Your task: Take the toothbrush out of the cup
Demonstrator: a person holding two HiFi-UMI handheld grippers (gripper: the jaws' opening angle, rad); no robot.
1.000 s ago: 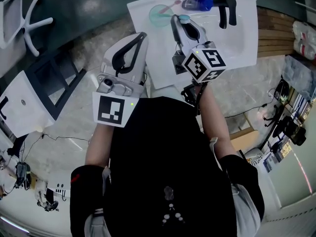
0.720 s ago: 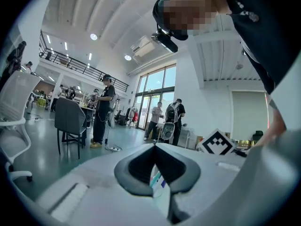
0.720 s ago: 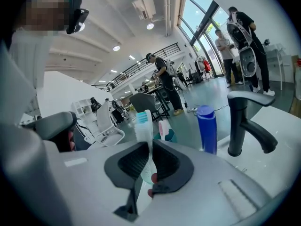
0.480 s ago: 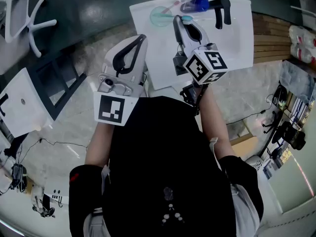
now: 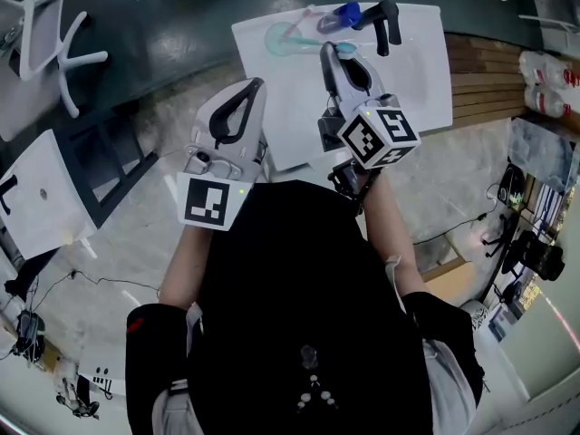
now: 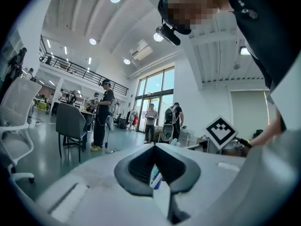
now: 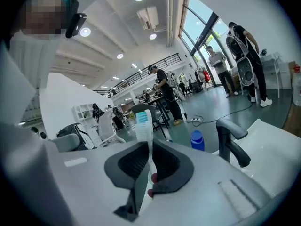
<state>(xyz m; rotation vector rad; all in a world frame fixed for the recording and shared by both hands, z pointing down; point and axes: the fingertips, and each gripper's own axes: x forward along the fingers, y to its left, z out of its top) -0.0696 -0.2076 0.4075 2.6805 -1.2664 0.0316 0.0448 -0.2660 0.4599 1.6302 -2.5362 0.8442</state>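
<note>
My right gripper [image 5: 333, 51] is shut on a white toothbrush [image 5: 343, 49] with a teal bristle head. In the right gripper view the toothbrush [image 7: 145, 126] stands upright between the jaws of that gripper [image 7: 149, 147], head up. The teal cup [image 5: 276, 39] sits at the back left of the white sink top [image 5: 299, 107], left of and beyond the held brush. A pink toothbrush [image 5: 297, 24] leans in the cup. My left gripper [image 5: 256, 84] hovers at the sink's near left edge, jaws together with nothing seen held; its view [image 6: 155, 147] shows only a thin slit.
A blue bottle [image 5: 340, 14] and a black faucet [image 5: 385, 21] stand at the back of the sink, also seen as the bottle [image 7: 197, 140] and faucet [image 7: 233, 145]. White chairs [image 5: 45, 34] and a dark frame [image 5: 109, 161] stand left. People stand in the hall behind.
The head view has shifted a little. My right gripper, still holding the teal-headed toothbrush, sits slightly farther from the cup. The left gripper has hardly moved.
</note>
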